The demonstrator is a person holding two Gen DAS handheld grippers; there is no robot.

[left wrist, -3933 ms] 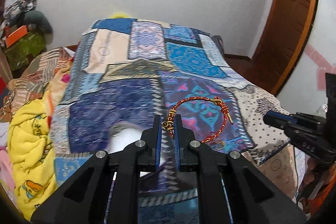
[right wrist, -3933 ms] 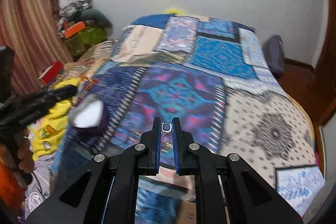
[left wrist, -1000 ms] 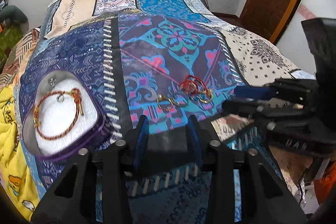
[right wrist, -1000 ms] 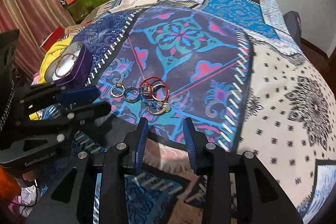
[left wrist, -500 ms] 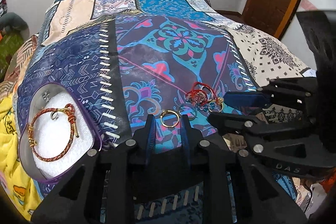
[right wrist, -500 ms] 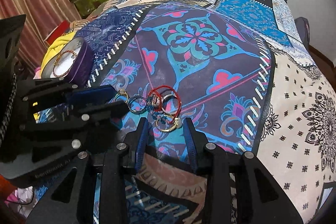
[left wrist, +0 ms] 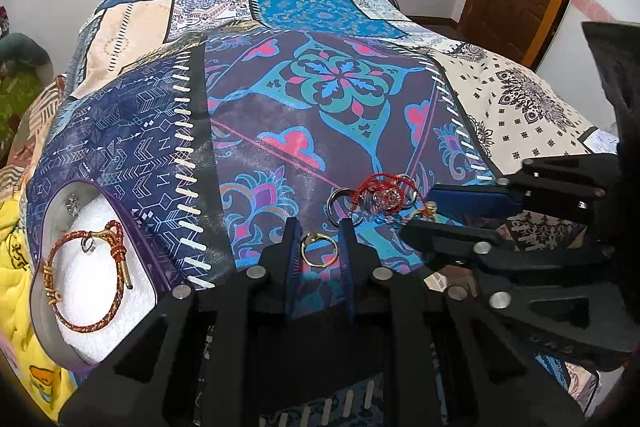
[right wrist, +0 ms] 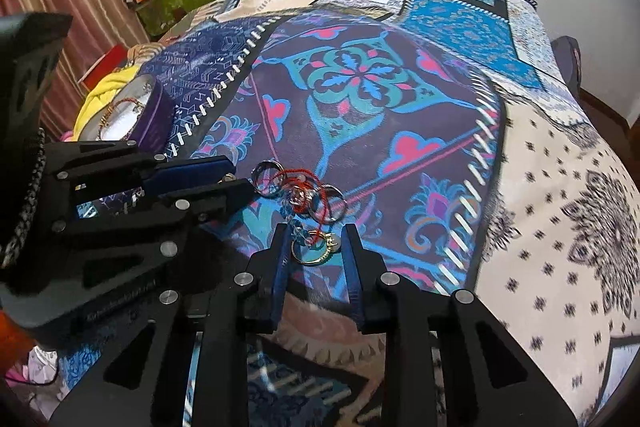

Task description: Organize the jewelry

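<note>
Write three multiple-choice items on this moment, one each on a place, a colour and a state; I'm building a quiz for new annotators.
1. Where does the red and gold braided cord bracelet lie?
A. On the white padding of the purple heart-shaped box
B. In the tangled pile on the bedspread
C. Between the right gripper's fingers

2. What colour is the small ring between the left gripper fingers?
A. Silver
B. Gold
C. Red

3. How do the right gripper fingers stand?
A. Shut on a bracelet
B. Out of view
C. Open, either side of a gold ring on the patchwork bedspread

Answers:
1. A: the left wrist view shows it curled on the white padding, apart from the pile.
2. B: it shines yellow against the blue print.
3. C: gaps show between both pads and the ring.
</note>
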